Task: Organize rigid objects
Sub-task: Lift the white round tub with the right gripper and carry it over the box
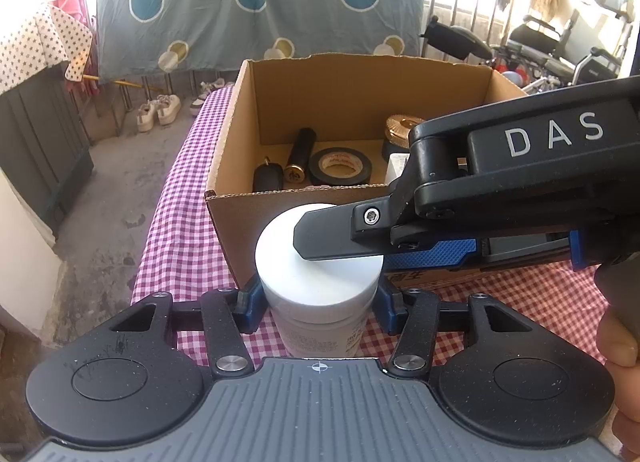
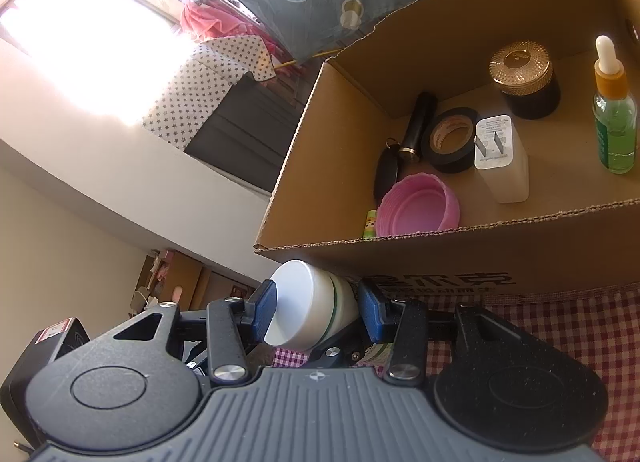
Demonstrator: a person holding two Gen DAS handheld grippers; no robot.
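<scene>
A white jar with a white lid (image 1: 320,282) stands on the checked cloth in front of the cardboard box (image 1: 224,218). My left gripper (image 1: 320,302) is shut on the jar's body just below the lid. My right gripper (image 1: 340,246) comes in from the right, one finger across the lid top and one under its rim. In the right wrist view the right gripper (image 2: 316,310) is shut on the white lid (image 2: 304,302), pads on its top and bottom. The box (image 2: 440,258) sits just beyond.
The box holds black tape (image 2: 452,140), a white charger (image 2: 500,158), a gold-lidded jar (image 2: 524,78), a green dropper bottle (image 2: 614,114), a pink lid (image 2: 418,208), a black tube (image 2: 418,126) and a key fob (image 2: 386,174). The table's left edge (image 1: 160,230) drops to the floor.
</scene>
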